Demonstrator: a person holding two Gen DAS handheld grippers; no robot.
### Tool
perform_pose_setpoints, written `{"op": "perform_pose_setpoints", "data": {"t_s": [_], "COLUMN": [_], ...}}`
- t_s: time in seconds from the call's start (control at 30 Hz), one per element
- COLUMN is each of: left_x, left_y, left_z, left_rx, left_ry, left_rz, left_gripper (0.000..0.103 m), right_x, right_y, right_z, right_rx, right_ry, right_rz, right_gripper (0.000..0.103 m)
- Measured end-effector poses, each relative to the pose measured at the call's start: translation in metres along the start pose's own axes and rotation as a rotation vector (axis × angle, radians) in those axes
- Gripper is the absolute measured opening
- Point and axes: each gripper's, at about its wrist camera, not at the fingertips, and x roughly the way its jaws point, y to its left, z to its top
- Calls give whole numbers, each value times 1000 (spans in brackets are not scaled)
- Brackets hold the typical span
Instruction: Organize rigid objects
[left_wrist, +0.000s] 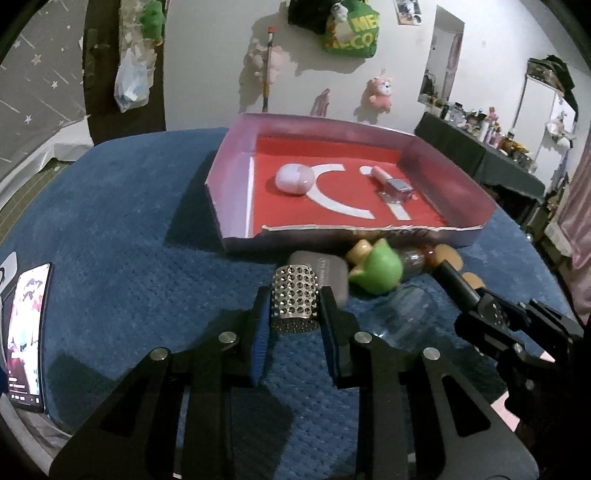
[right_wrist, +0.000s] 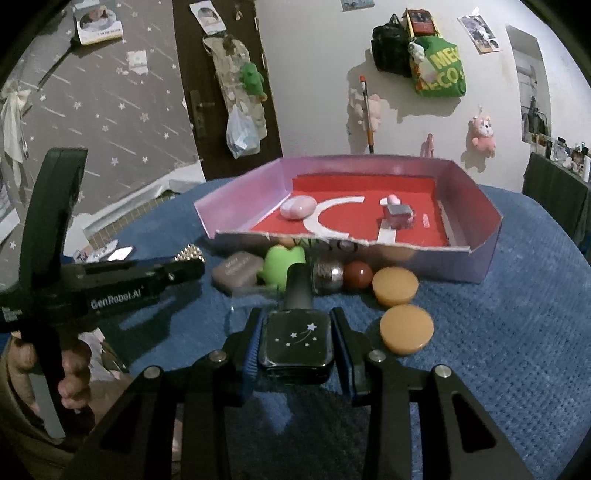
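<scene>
Fingers of both grippers clamp picks: left gripper (left_wrist: 295, 310) a studded cylinder (left_wrist: 295, 297), right gripper (right_wrist: 295, 345) a black bottle (right_wrist: 297, 341); next, likely carrying both over the wall of the red-floored box (left_wrist: 236, 177).

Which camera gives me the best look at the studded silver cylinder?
The left wrist view: the studded silver cylinder sits centred and close, clamped in the left tongs. The right wrist view shows only its studded tip behind the left tongs' black body.
</scene>
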Motion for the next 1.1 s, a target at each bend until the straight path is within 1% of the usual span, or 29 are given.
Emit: {"op": "perform_pose_setpoints", "data": {"t_s": [0.2,0.33,0.73,1.1], "left_x": [-8,-8,-6,-1], "left_y": [-6,-7,-8,-14], "left_z": [6,7,8,23], "left_rx": [17,16,14,22], "left_ry": [-20,-23,-20,-25], "left_rz": [-18,-24,-33,-47], "left_gripper": [24,24,24,24], "right_x": [-12,-19,-15,-11], "right_y": [-3,-3,-5,-8], "right_z": [15,23,22,26], "right_rx": [10,2,4,4], "right_ry": [-37,-60,-41,-40], "right_rz": [7,-5,-11,-12], "right_gripper": [38,38,38,38]}}
